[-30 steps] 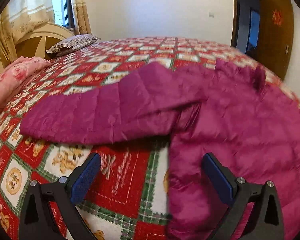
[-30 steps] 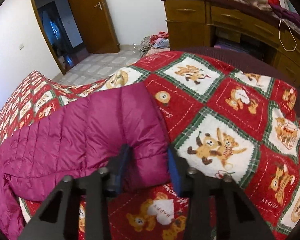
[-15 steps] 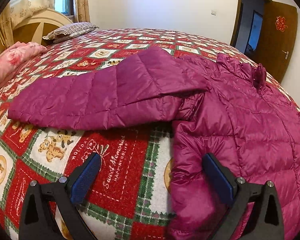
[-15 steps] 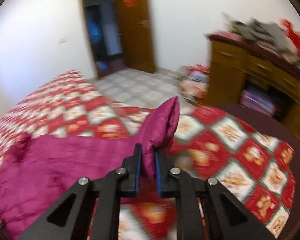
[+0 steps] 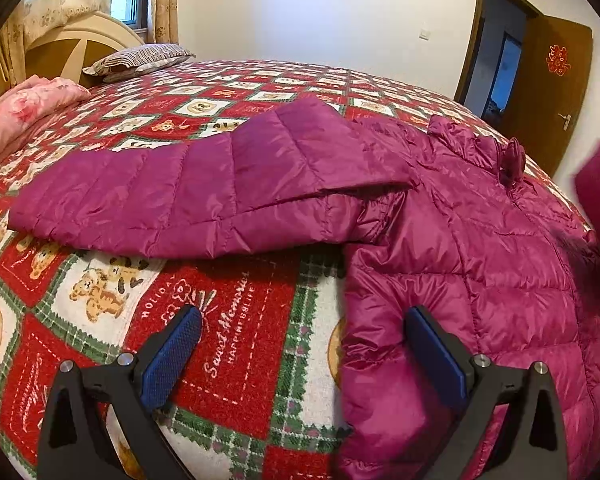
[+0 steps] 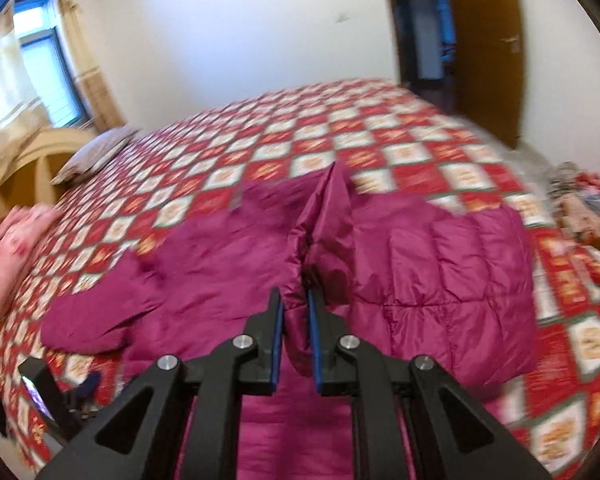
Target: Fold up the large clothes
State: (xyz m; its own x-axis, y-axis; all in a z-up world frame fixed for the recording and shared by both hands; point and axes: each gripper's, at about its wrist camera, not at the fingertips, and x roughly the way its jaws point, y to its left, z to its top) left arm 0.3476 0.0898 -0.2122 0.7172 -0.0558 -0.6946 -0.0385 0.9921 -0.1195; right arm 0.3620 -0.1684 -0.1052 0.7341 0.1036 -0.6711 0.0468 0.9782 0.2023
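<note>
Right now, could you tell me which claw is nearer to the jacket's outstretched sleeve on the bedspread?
Left. The left claw hangs open just short of the outstretched sleeve, at the jacket's side edge. The right claw is shut on the other sleeve, lifted over the jacket's body.

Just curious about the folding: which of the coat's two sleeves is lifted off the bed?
The sleeve clamped in the right gripper is lifted above the coat. The other sleeve lies flat on the bedspread, beyond the open left gripper.
</note>
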